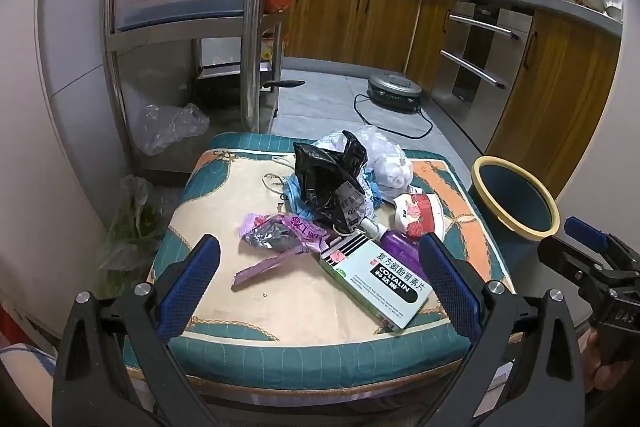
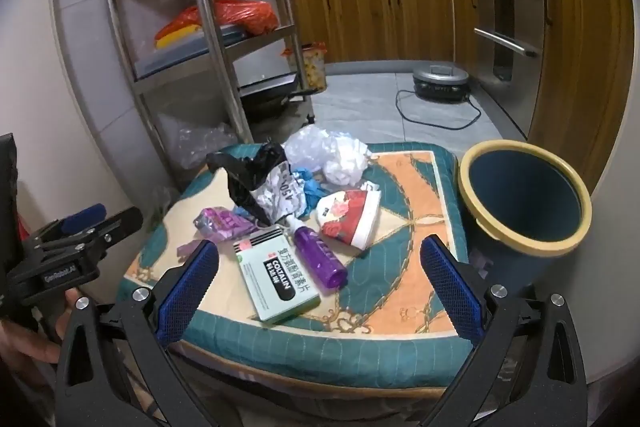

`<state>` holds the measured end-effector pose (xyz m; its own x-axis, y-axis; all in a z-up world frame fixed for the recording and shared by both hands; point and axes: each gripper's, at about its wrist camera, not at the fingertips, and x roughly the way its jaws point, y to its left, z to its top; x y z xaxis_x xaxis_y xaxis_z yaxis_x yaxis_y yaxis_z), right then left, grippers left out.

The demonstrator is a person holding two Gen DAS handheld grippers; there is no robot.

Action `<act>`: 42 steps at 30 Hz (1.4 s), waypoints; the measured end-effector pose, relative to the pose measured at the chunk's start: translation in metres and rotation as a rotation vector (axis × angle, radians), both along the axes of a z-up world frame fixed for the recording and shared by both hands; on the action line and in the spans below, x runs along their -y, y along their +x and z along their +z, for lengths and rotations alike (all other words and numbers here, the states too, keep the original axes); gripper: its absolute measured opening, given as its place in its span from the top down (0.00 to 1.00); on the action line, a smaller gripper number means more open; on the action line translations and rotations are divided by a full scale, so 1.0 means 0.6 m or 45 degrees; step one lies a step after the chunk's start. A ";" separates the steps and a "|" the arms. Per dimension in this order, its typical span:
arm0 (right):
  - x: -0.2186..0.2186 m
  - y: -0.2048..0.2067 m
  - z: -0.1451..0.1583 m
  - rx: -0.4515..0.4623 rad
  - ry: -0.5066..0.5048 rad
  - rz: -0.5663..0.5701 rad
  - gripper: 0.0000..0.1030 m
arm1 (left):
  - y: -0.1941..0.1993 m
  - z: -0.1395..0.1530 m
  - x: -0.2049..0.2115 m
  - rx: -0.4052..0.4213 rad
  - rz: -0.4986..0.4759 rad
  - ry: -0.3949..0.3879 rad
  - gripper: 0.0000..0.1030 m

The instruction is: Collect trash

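Trash lies on a cushioned stool [image 1: 280, 307] [image 2: 400, 187]: a white-green medicine box [image 1: 376, 279] [image 2: 276, 279], a purple bottle [image 2: 320, 259] [image 1: 400, 245], a purple wrapper [image 1: 280, 233] [image 2: 218, 223], a black bag [image 1: 328, 175] [image 2: 248, 175], white plastic [image 1: 386, 163] [image 2: 328, 151] and a red-white paper cup [image 1: 418, 215] [image 2: 352, 219]. A dark blue bin with a yellow rim [image 1: 516, 199] [image 2: 524, 199] stands right of the stool. My left gripper [image 1: 320, 279] is open above the stool's near edge. My right gripper [image 2: 320, 283] is open and empty, over the box.
A steel shelf rack [image 1: 248, 27] [image 2: 208, 47] stands behind the stool on the left with bags on it. Wooden cabinets [image 1: 352, 15] [image 2: 376, 15] line the back and right. A round appliance with a cord [image 1: 394, 93] [image 2: 440, 83] sits on the floor.
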<state>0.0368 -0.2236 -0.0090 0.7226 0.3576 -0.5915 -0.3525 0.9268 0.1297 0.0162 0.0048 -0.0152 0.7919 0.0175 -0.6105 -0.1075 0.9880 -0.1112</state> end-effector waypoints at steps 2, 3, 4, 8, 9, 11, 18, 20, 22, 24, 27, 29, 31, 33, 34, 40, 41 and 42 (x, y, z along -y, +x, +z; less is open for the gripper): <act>-0.002 0.001 0.001 0.000 -0.006 0.000 0.03 | 0.001 -0.001 -0.002 0.000 -0.002 -0.004 0.05; -0.002 0.001 0.001 -0.002 -0.007 0.002 0.03 | 0.001 -0.002 -0.002 -0.001 -0.001 -0.003 0.05; -0.002 0.001 0.000 -0.003 -0.007 0.004 0.03 | 0.001 -0.002 -0.002 -0.002 0.000 -0.003 0.05; -0.003 0.002 0.000 -0.005 -0.010 0.008 0.03 | 0.002 -0.005 -0.002 -0.009 0.003 -0.006 0.05; -0.003 0.002 0.000 -0.007 -0.011 0.011 0.03 | 0.002 -0.005 -0.002 -0.011 0.003 -0.006 0.05; -0.003 0.003 -0.001 -0.012 -0.012 0.013 0.03 | 0.003 -0.006 -0.001 -0.015 0.004 -0.004 0.05; -0.008 0.004 -0.003 -0.024 -0.019 0.020 0.03 | 0.008 -0.009 -0.004 -0.041 0.010 -0.011 0.05; -0.010 0.004 -0.003 -0.026 -0.021 0.022 0.03 | 0.008 -0.011 -0.004 -0.045 0.013 -0.011 0.05; -0.011 0.005 -0.004 -0.027 -0.022 0.023 0.03 | 0.008 -0.011 -0.004 -0.048 0.013 -0.009 0.05; -0.012 0.005 -0.006 -0.030 -0.025 0.024 0.03 | 0.009 -0.011 -0.003 -0.053 0.013 -0.008 0.05; -0.013 0.007 -0.008 -0.038 -0.027 0.026 0.03 | 0.011 -0.013 -0.003 -0.065 0.015 -0.007 0.05; -0.014 0.008 -0.008 -0.044 -0.028 0.027 0.03 | 0.012 -0.014 -0.003 -0.070 0.015 -0.008 0.05; -0.014 0.010 -0.010 -0.047 -0.029 0.029 0.03 | 0.012 -0.015 -0.003 -0.075 0.015 -0.010 0.05; -0.014 0.010 -0.011 -0.051 -0.030 0.031 0.03 | 0.013 -0.016 -0.002 -0.082 0.017 -0.013 0.05; -0.015 0.010 -0.012 -0.053 -0.032 0.032 0.03 | 0.012 -0.017 -0.002 -0.083 0.017 -0.014 0.05; -0.016 0.011 -0.015 -0.070 -0.036 0.034 0.03 | 0.015 -0.021 -0.003 -0.102 0.016 -0.021 0.05; -0.016 0.011 -0.016 -0.073 -0.035 0.035 0.03 | 0.015 -0.021 -0.003 -0.103 0.016 -0.022 0.05; -0.016 0.011 -0.016 -0.074 -0.036 0.035 0.03 | 0.015 -0.021 -0.003 -0.104 0.017 -0.024 0.05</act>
<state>0.0437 -0.2140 -0.0187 0.6767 0.3596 -0.6425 -0.3705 0.9204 0.1249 0.0250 0.0065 -0.0280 0.7390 0.0157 -0.6735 -0.1301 0.9842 -0.1198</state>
